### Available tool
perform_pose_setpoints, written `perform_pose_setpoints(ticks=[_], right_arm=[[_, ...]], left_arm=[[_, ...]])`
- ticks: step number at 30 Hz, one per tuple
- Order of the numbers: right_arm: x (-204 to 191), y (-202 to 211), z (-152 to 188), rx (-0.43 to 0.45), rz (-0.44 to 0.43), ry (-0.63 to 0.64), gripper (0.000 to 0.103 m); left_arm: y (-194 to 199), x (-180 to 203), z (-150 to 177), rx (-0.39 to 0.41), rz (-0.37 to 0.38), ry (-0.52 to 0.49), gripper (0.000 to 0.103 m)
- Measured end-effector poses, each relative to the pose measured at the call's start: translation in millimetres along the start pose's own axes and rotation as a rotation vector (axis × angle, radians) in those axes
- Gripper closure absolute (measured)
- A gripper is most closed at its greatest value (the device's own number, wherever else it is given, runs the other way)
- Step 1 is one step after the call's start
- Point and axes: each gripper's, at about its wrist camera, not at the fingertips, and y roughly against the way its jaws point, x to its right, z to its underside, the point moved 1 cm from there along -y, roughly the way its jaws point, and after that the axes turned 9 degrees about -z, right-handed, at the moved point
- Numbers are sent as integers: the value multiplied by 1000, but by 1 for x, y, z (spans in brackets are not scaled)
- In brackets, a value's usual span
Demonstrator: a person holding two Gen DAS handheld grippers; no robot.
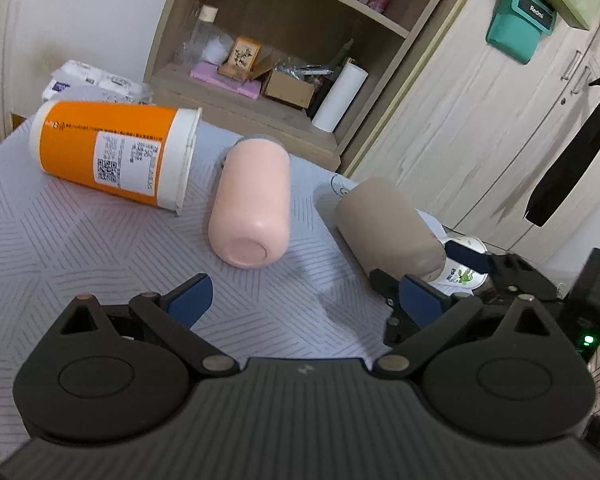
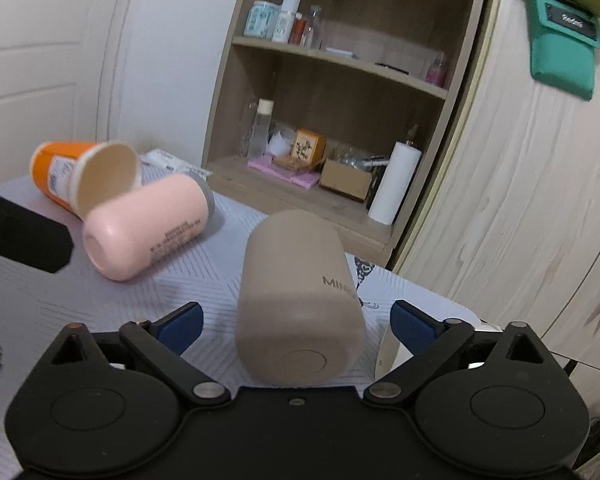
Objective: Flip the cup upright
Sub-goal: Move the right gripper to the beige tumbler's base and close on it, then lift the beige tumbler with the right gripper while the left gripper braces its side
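Right wrist: open right gripper (image 2: 296, 326) straddles lying taupe cup (image 2: 300, 300).

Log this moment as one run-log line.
phase: approach | right gripper: open, straddling taupe cup, lying down | left gripper: open, free | pink cup, orange cup: lying down

Taupe cup (image 2: 296, 300) is showing dark lettering. Pink cup (image 1: 252, 204), further left, is carrying a grey rim. Orange paper cup (image 1: 112, 156), far left, is bearing a white label and white rim. Tablecloth (image 1: 80, 248) is displaying grey chevron lines on white. Gripper pads (image 2: 180, 326) are showing blue.
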Motion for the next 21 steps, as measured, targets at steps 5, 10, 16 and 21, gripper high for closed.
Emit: perform_pose_setpoints(ticks=[5, 10, 16, 21], right_arm=[[2, -12, 1, -36, -6, 1, 19], [3, -6, 0, -44, -1, -83, 21], [3, 9, 3, -57, -47, -255, 21], [-3, 23, 10, -84, -119, -400, 21]], left_arm=[[1, -3, 1, -7, 7, 2, 3], [2, -5, 2, -21, 15, 13, 3], [9, -10, 6, -46, 27, 44, 3], [19, -14, 11, -57, 55, 44, 3]])
